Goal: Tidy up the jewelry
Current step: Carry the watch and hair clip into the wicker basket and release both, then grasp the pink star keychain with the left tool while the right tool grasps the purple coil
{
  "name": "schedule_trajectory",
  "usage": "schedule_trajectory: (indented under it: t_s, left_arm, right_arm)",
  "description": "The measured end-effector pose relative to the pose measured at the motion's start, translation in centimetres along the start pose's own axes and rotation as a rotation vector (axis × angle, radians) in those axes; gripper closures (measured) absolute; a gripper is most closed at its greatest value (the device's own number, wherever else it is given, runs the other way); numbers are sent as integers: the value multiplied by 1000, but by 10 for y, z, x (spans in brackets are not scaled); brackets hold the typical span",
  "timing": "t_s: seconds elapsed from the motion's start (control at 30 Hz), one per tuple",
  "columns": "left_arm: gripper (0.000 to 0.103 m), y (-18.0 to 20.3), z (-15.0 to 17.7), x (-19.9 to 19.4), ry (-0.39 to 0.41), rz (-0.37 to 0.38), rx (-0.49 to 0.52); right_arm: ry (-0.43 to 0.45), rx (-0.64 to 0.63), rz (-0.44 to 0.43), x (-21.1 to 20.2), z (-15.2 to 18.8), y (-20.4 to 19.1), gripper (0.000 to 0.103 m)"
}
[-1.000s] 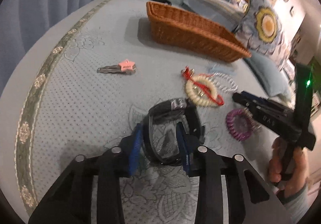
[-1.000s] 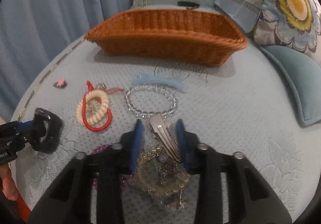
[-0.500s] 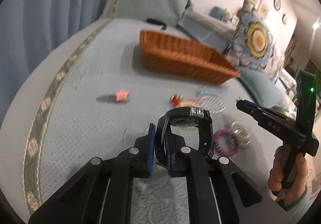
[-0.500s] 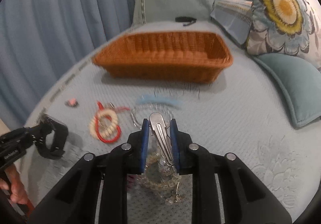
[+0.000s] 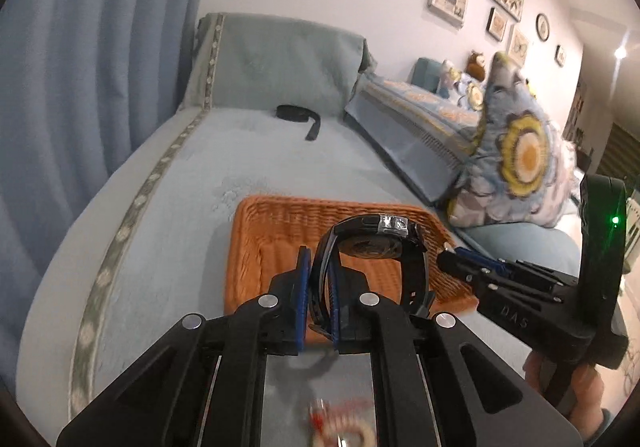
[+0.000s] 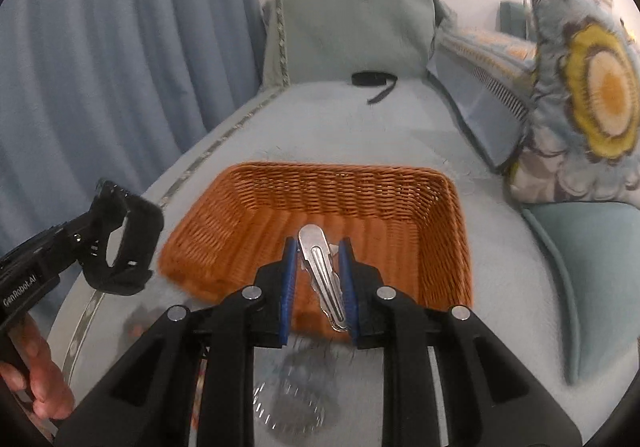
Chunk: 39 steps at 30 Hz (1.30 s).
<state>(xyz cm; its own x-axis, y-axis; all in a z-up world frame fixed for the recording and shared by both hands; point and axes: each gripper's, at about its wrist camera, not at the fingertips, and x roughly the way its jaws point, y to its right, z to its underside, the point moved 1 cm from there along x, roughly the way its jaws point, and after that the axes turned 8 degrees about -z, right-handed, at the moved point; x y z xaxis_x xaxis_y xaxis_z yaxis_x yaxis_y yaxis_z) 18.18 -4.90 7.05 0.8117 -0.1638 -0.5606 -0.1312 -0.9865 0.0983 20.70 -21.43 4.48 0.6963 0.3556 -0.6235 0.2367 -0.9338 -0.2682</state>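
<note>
Right wrist view shows the bed [image 6: 400, 127] carrying the wicker basket [image 6: 248, 215], with nothing visible in it. Left gripper [image 5: 318, 287] grips the black watch [image 5: 376, 239] by its strap, held above the basket's near edge; right gripper [image 6: 318, 275] clamps the silver hair clip [image 6: 320, 267] over the basket's front wall. To drop both well, I'd carry each forward past the rim, lower near the floor, then release, keeping the two tools apart.
</note>
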Motion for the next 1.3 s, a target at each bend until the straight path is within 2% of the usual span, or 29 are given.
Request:
schedule_trajectory:
  t_s: [0.17,0.4,0.47,0.5,0.57,0.67,0.73,0.9,1.13,1.2,1.3]
  left_arm:
    - [96,5,-9,63,-74,-36,6]
    - [95,6,9,92,-134,-40,19]
    - [84,5,14,90,-143,-22,17]
    - [82,5,15,90,-144,-13,15]
    - [70,6,15,78,-116,-4,24]
    - [62,3,14,48,-66,38,14]
    - [61,-4,15,24,-38,83,-10]
    - [61,-25,31,-33,11,142,-62]
    - [61,-48,71,-89,39,134,-112]
    - [61,-53,85,-100,40,137,-128]
    - [61,-60,99,-104,29,149,-140]
  right_arm:
    - [-107,66,4,52,-8,29,85]
    - [-160,84,22,70,9,41,84]
    - [-153,100,19,67,11,44,84]
    - [-153,106,16,66,11,45,84]
    - [-144,124,1,58,11,46,79]
    - [-110,128,-12,37,14,44,67]
    - [-85,129,-33,19,18,41,62]
    - [-35,113,-94,-33,42,20,62]
    - [8,81,-113,-82,98,-16,62]
    - [4,55,-125,-86,116,-28,62]
    - [-11,1,-95,-85,135,-43,63]
